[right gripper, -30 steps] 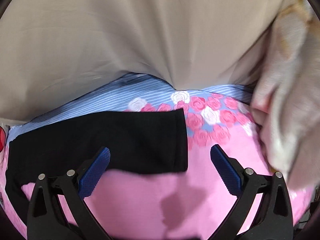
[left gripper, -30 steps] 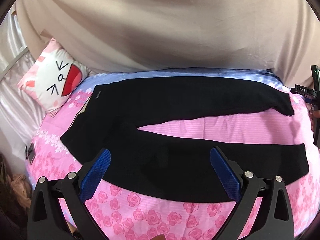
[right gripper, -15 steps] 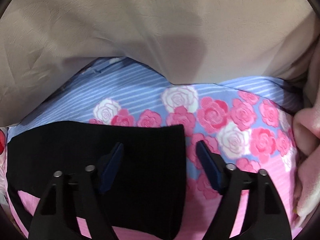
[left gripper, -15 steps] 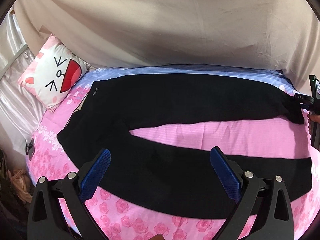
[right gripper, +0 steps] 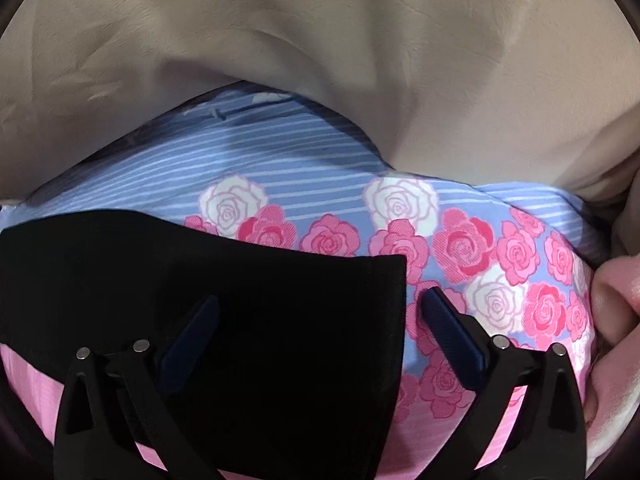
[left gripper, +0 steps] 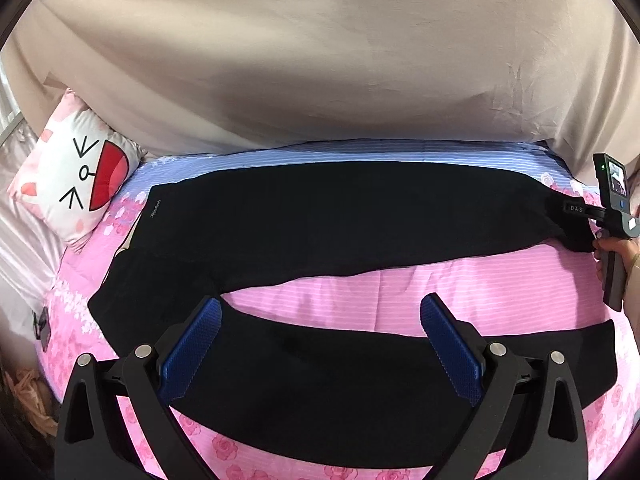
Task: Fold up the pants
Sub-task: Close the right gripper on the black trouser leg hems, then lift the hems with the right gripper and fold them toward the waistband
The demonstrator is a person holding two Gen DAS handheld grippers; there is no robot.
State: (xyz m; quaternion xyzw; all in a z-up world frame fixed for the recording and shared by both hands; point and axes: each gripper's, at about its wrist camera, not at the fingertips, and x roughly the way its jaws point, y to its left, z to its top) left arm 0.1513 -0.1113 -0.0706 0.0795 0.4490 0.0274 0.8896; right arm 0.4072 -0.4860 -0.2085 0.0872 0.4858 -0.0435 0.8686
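On bedsheet (left gripper: 460,280): black pants (left gripper: 340,216) flat, lengthwise left-right, cuffs rightward.

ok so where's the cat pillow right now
In the left wrist view the cat pillow sits at the far left end of the bed, leaning against the beige sheet, just left of the black pants' waistband.

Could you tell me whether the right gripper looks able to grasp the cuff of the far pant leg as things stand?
Probably yes: the right gripper is open, straddling the cuff, with nothing lying over it.
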